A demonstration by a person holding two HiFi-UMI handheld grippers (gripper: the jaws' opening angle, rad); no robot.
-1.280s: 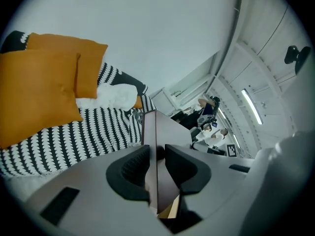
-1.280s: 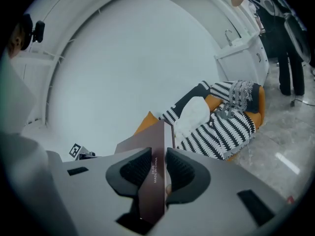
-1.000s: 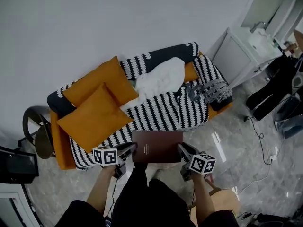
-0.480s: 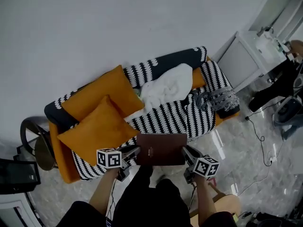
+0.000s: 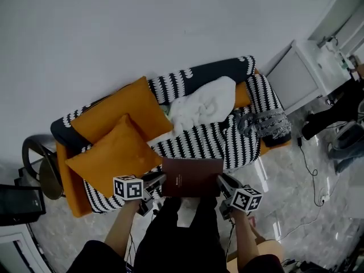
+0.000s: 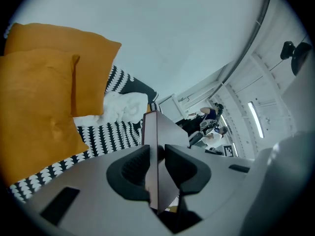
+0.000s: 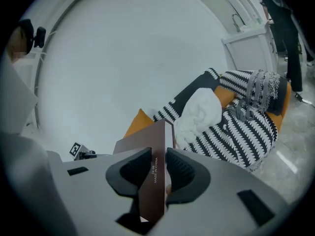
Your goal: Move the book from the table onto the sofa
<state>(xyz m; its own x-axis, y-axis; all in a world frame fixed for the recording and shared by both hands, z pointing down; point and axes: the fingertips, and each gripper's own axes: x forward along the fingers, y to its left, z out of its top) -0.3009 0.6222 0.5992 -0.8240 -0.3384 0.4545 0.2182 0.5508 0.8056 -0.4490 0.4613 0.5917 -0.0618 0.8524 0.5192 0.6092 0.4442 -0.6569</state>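
Note:
A dark maroon book (image 5: pixel 191 177) hangs flat in the air just in front of the sofa (image 5: pixel 193 138), held at both short edges. My left gripper (image 5: pixel 161 179) is shut on its left edge, where the book (image 6: pixel 156 146) shows edge-on between the pads. My right gripper (image 5: pixel 220 181) is shut on the right edge; there the book (image 7: pixel 156 166) stands between the black pads. The sofa is orange under a black-and-white patterned throw.
Two orange cushions (image 5: pixel 116 147) fill the sofa's left half. A crumpled white cloth (image 5: pixel 202 104) and a grey knitted piece (image 5: pixel 259 121) lie on its right half. A white cabinet (image 5: pixel 304 67) stands to the right, a round chair (image 5: pixel 40 164) to the left. Cables trail over the marble floor (image 5: pixel 301 198).
Both grippers with the book have come closer to the sofa's front edge. The sofa looms larger and has shifted a little in the head view.

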